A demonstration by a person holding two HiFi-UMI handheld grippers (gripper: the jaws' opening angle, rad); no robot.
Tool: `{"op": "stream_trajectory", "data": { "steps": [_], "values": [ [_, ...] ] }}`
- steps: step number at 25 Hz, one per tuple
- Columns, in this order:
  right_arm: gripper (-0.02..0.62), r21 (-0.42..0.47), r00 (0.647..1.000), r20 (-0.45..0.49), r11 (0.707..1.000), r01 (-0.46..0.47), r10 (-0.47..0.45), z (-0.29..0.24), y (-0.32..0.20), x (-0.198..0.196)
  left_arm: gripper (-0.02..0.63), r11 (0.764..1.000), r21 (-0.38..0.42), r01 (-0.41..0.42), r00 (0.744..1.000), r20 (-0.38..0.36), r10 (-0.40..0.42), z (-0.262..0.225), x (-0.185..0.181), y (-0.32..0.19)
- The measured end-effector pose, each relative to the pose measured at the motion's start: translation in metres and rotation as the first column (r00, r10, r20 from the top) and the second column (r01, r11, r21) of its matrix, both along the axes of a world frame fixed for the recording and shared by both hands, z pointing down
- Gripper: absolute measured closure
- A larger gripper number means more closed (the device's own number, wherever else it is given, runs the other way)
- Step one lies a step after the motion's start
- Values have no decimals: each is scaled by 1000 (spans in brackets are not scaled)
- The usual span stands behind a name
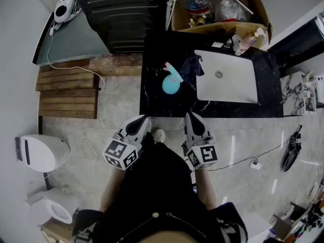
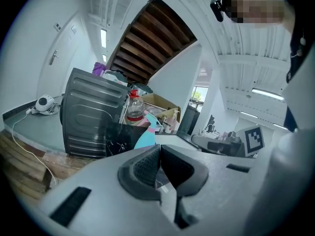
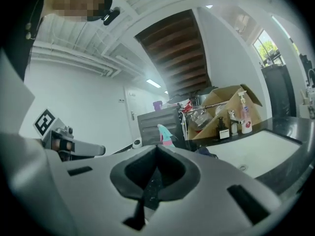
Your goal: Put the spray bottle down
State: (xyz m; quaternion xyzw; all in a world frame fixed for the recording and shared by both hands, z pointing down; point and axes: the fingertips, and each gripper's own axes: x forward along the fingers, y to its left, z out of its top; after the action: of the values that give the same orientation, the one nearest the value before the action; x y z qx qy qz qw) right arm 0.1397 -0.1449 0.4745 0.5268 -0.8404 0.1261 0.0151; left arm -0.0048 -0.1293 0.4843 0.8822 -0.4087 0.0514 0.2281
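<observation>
Spray bottle (image 1: pixel 172 81) stands on the black bench (image 1: pixel 157 103), free of both grippers. Left gripper (image 1: pixel 143 119) and right gripper (image 1: pixel 192 117): jaws closed, empty. Risk: a careless forward swing could topple the bottle

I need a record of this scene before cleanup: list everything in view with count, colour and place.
spray bottle: one, teal with pink trigger, standing on the counter left of the sink
counter: one, black marble, ahead of the person
sink: one, white, set in the counter
cloth: one, dark, between the bottle and the sink
cardboard box: one, brown, behind the sink, holding clear plastic bottles
ribbed panel: one, black, left of the box
wooden planks: several, brown, on the floor left of the counter
left gripper: one, grey, shut, empty
right gripper: one, grey, shut, empty
</observation>
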Motion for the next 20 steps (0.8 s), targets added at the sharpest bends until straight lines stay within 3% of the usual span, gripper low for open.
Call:
{"op": "stream_trajectory", "data": {
  "steps": [11, 14, 20],
  "values": [
    [594, 45, 1000, -13, 999, -10, 11, -25, 30, -23, 598, 993, 114, -18, 1000, -22, 21, -30, -7, -7],
    [594, 67, 999, -49, 998, -13, 16, -30, 29, -25, 598, 994, 108, -14, 999, -43, 19, -30, -9, -8],
    [594, 49, 997, -35, 997, -61, 63, -28, 29, -14, 599, 995, 97, -31, 998, -57, 37, -27, -4, -10]
  ]
}}
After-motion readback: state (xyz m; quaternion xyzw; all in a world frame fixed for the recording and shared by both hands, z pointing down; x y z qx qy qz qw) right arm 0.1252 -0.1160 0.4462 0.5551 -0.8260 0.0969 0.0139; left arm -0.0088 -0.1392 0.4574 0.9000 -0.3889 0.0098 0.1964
